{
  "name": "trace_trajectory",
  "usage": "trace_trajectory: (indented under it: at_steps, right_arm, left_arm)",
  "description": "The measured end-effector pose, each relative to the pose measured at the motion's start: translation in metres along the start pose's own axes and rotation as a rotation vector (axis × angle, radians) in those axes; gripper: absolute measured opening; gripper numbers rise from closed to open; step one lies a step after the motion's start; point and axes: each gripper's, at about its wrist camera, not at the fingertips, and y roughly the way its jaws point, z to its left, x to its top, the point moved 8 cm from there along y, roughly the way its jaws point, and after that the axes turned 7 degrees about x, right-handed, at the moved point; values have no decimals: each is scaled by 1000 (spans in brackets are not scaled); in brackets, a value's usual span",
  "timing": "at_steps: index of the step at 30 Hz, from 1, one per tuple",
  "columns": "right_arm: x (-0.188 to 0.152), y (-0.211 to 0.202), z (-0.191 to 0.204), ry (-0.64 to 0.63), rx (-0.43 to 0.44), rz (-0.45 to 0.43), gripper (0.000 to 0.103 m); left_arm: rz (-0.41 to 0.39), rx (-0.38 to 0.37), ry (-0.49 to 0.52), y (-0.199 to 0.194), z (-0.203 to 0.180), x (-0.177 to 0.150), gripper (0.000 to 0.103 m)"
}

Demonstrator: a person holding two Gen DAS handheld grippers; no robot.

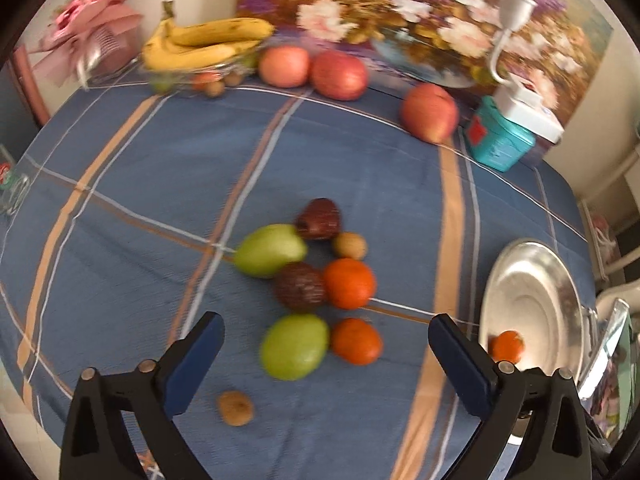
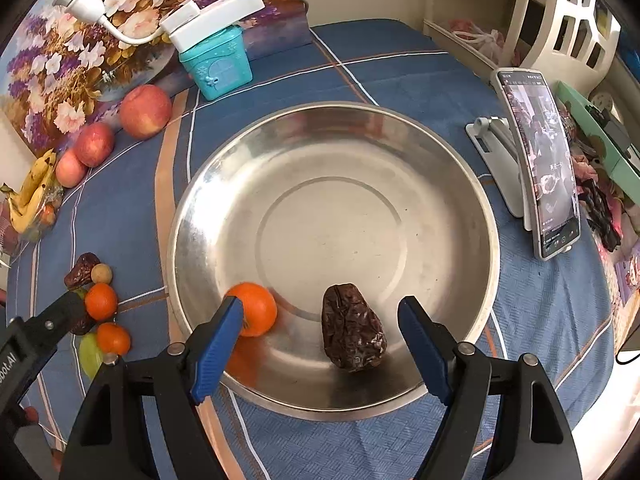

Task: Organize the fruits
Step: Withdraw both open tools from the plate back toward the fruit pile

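Right gripper (image 2: 320, 344): spread over the bowl (image 2: 460, 152), date (image 2: 354, 328) lying loose between the pads, tangerine (image 2: 256, 308) beside it.
Left gripper (image 1: 326, 344): wide apart, empty, above the fruit cluster (image 1: 312, 284) on the worktop (image 1: 120, 184).
Step, judged: next pick.
Advice: centre on one outer fruit, green one (image 1: 294, 346) nearest, descend straight, avoid nudging neighbours, close gently.

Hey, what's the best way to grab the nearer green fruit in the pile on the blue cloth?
Take the oval green fruit from above, across its narrow middle. A small orange citrus fruit touches one side and a wrinkled dark-brown date sits behind, so fingers probably fit best front-to-back, slightly angled.
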Motion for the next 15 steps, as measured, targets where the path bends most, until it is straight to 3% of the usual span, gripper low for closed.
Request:
trace_trajectory:
  at_steps: [2,3,4,15]
  right_arm:
    - [-2,-1,6,-26,0,-7,88]
    - [-3,-1,9,-36,0,-8,100]
    - [-4,-2,13,-44,3,-9,102]
    - [-27,-8,51,-139,32,-28,102]
  left_arm:
    - [-3,15,-9,0,10,-2,103]
    - [-3,20,-11,0,13,-3,103]
    - [-2,23,-11,0,15,-5,103]
    - [17,60,22,-5,46,-29,103]
